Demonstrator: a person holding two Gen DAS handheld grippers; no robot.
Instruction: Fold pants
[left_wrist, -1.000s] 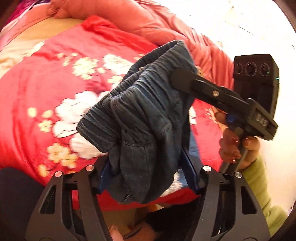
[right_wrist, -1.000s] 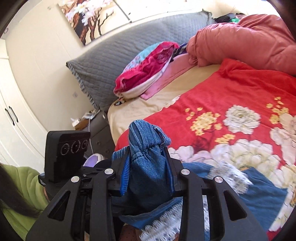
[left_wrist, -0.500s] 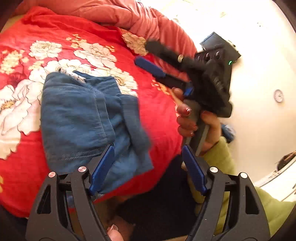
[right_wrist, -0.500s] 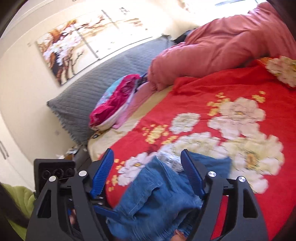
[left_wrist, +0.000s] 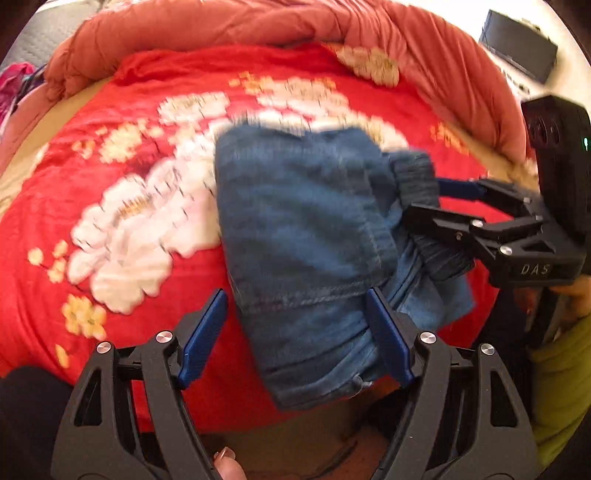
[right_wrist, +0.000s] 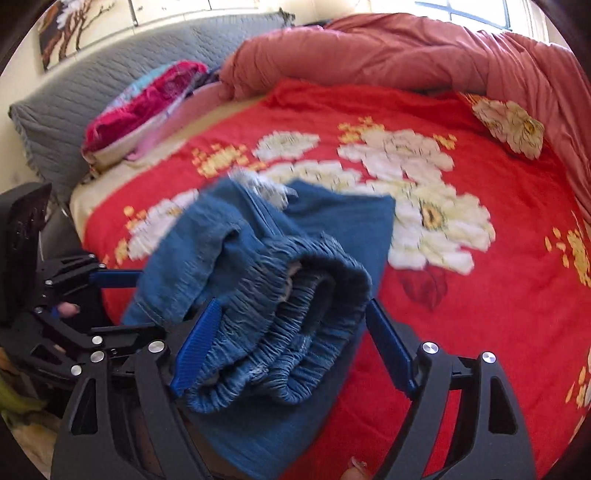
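Blue denim pants (left_wrist: 306, 229) lie folded in a bundle on the red flowered blanket (left_wrist: 122, 266) near the bed's front edge. Their gathered elastic waistband (right_wrist: 284, 321) faces the right wrist camera. My left gripper (left_wrist: 295, 336) is open, its blue pads either side of the bundle's near hem. My right gripper (right_wrist: 291, 343) is open, its jaws wide around the waistband; in the left wrist view it (left_wrist: 428, 199) comes in from the right at the waistband end.
A rolled salmon quilt (right_wrist: 388, 51) lies along the far side of the bed. A grey quilted headboard (right_wrist: 110, 74) and a pink and red pillow (right_wrist: 147, 107) stand at the left. The blanket (right_wrist: 498, 295) spreads to the right of the pants.
A second ago both grippers were shut on the pants and held them up. They let go, the pants dropped onto the blanket, and both grippers now sit open around the bundle.
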